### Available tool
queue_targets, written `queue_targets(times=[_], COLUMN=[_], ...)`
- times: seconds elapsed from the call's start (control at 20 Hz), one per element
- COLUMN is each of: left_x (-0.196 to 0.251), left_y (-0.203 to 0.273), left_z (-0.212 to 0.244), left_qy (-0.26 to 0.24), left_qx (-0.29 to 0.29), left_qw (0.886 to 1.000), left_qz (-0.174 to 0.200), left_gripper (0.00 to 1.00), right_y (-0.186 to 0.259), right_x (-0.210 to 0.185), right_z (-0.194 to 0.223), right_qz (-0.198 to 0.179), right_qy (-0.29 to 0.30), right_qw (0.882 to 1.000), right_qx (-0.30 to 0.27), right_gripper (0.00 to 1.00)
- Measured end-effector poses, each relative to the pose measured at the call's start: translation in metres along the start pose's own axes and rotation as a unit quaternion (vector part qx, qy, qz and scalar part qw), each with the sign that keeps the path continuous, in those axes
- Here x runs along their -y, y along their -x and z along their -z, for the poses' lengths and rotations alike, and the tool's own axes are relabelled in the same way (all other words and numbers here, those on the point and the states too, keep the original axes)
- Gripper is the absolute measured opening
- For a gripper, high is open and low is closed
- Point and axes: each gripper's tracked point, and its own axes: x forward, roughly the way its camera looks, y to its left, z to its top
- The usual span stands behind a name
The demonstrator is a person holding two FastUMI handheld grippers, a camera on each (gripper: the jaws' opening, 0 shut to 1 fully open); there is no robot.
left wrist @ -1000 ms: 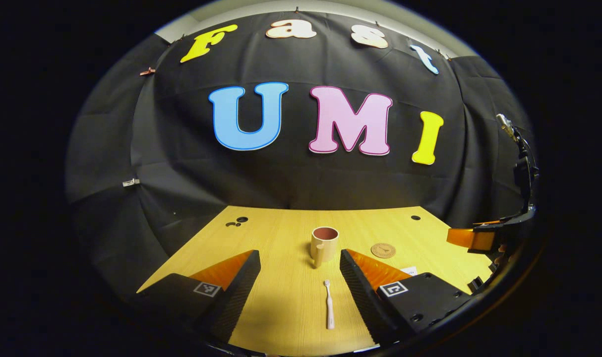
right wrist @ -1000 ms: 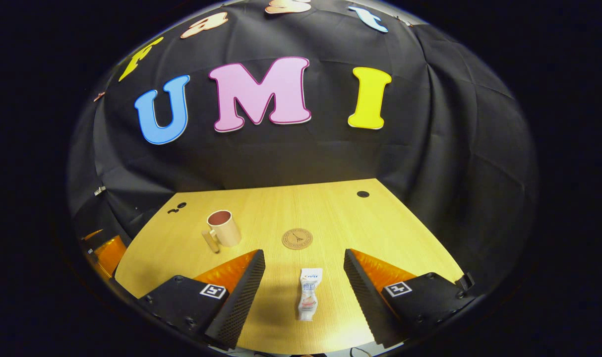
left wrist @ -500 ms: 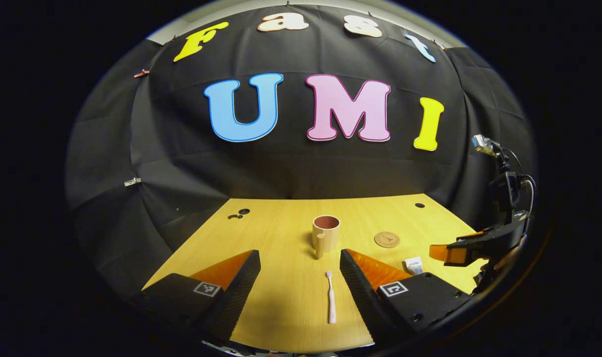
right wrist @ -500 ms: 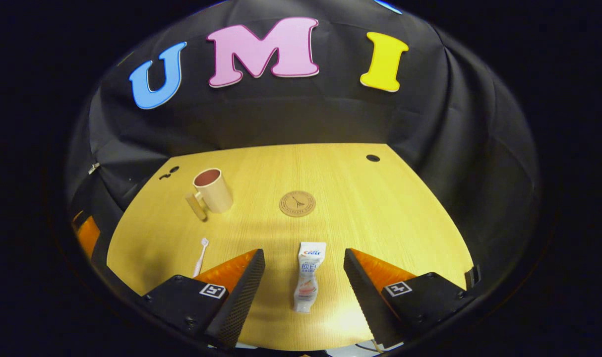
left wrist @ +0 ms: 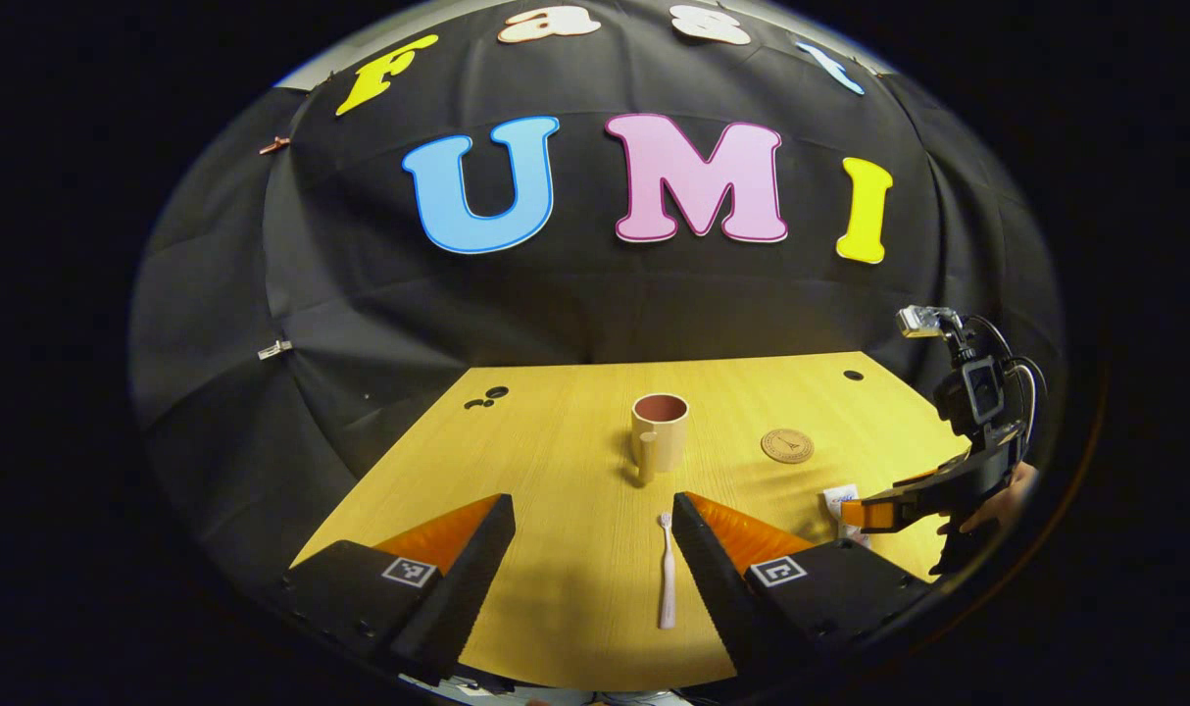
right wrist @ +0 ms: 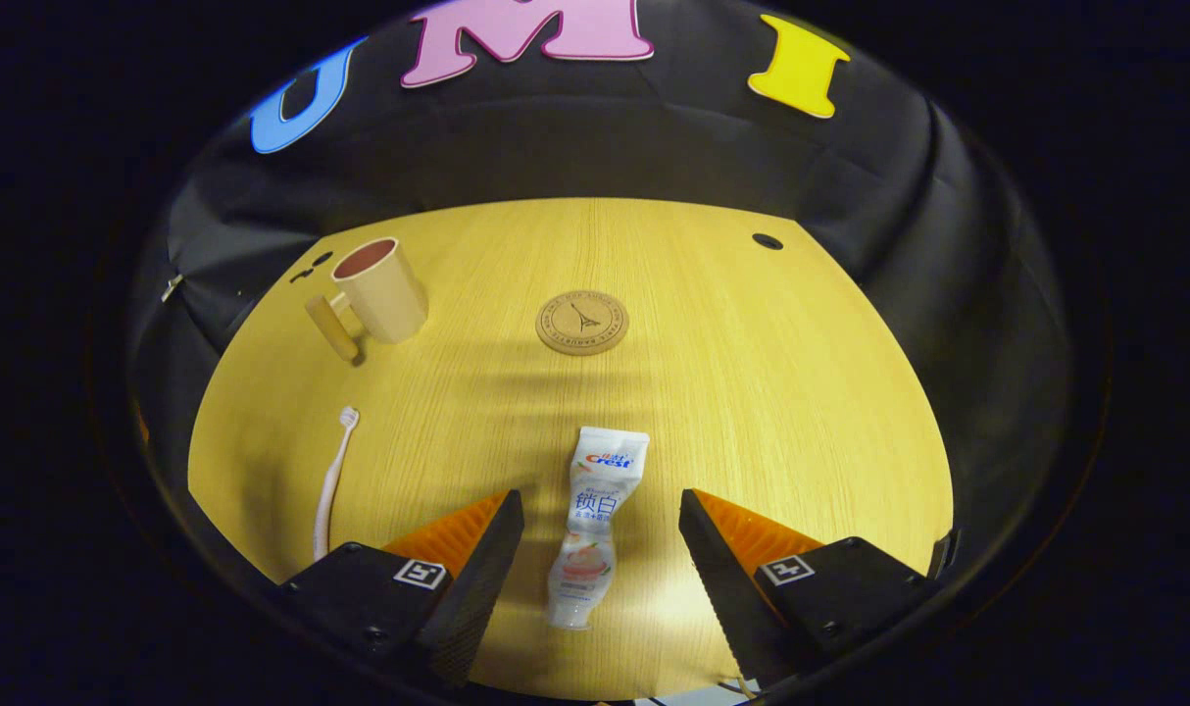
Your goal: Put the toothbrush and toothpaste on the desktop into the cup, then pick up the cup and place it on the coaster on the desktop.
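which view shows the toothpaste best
The right gripper view: the whole toothpaste lies flat on the desk between that gripper's open fingers. In the left gripper view just its top end peeks out behind the other gripper.

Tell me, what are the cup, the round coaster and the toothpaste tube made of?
The cup looks like matte beige plastic with a reddish-brown inside, though smooth ceramic is possible. The coaster seems to be cork or light wood: a flat tan disc with a dark printed design. The toothpaste tube looks like soft, glossy plastic, since it is crinkled and pinched in the middle.
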Motion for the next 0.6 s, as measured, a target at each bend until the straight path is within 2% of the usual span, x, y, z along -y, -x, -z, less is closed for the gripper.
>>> queue_targets(times=[0.3, 0.6], left_x=[0.000, 0.005], left_y=[-0.007, -0.011], left_z=[0.010, 0.009], left_qy=[0.003, -0.001], left_qx=[-0.021, -0.018], left_qw=[1.000, 1.000], left_qz=[-0.022, -0.025], left_gripper=[0.99, 0.99], right_y=[-0.027, -0.038], right_x=[0.002, 0.005], right_z=[0.022, 0.028], right_qz=[-0.004, -0.005], right_qy=[0.011, 0.004], right_qw=[0.998, 0.997], right_qx=[-0.056, -0.079], right_gripper=[0.98, 0.98])
